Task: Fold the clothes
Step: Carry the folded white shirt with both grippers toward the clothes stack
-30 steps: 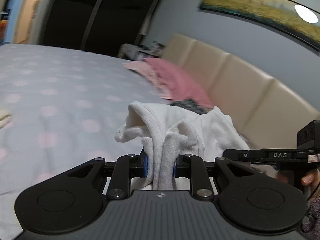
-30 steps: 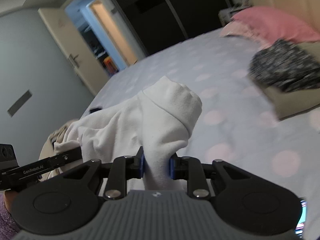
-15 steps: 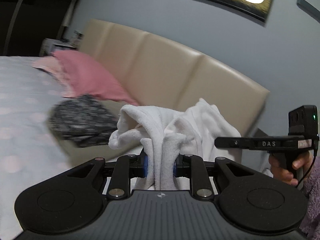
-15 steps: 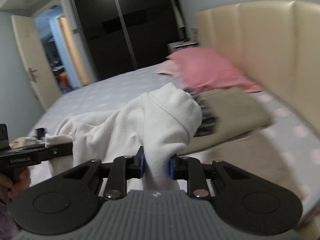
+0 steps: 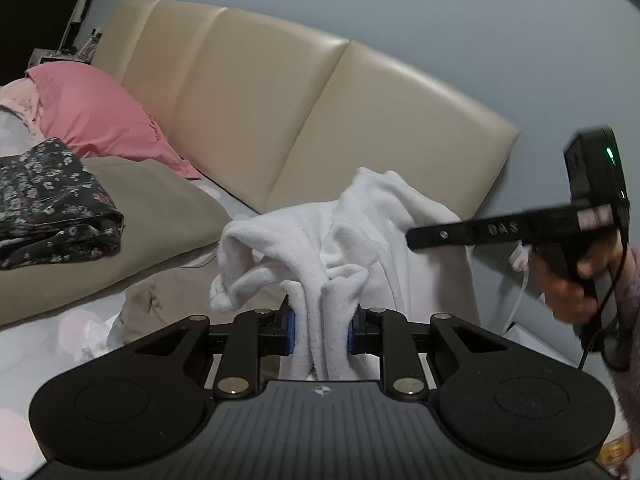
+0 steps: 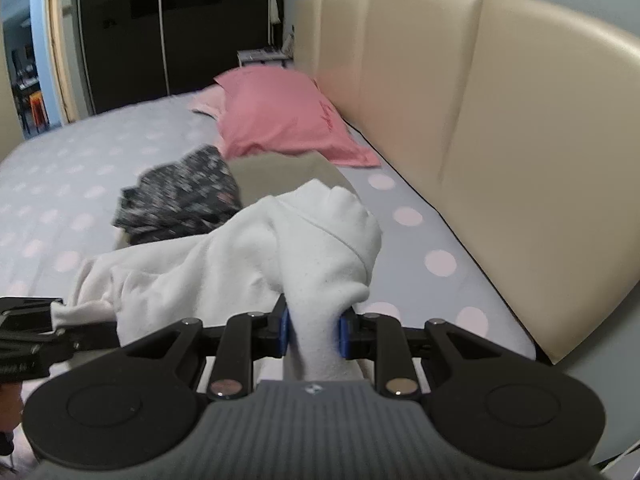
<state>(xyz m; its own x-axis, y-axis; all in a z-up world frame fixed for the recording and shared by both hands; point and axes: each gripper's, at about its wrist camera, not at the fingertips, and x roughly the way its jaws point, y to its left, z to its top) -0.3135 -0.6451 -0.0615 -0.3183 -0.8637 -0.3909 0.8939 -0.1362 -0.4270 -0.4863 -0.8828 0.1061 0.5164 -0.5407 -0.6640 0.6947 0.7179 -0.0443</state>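
While white garment (image 5: 352,240) spans between, left tongs (image 5: 320,330), right tongs (image 6: 312,330) clamp it.

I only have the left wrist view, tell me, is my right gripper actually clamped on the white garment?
Observer: Yes, the right gripper is shut on the white garment.
Operator: What lies past it on the bed?
Observer: A dark floral garment on a folded khaki piece, with bare dotted sheet to their right.
Operator: And behind all that?
Observer: A dark wardrobe and an open doorway.
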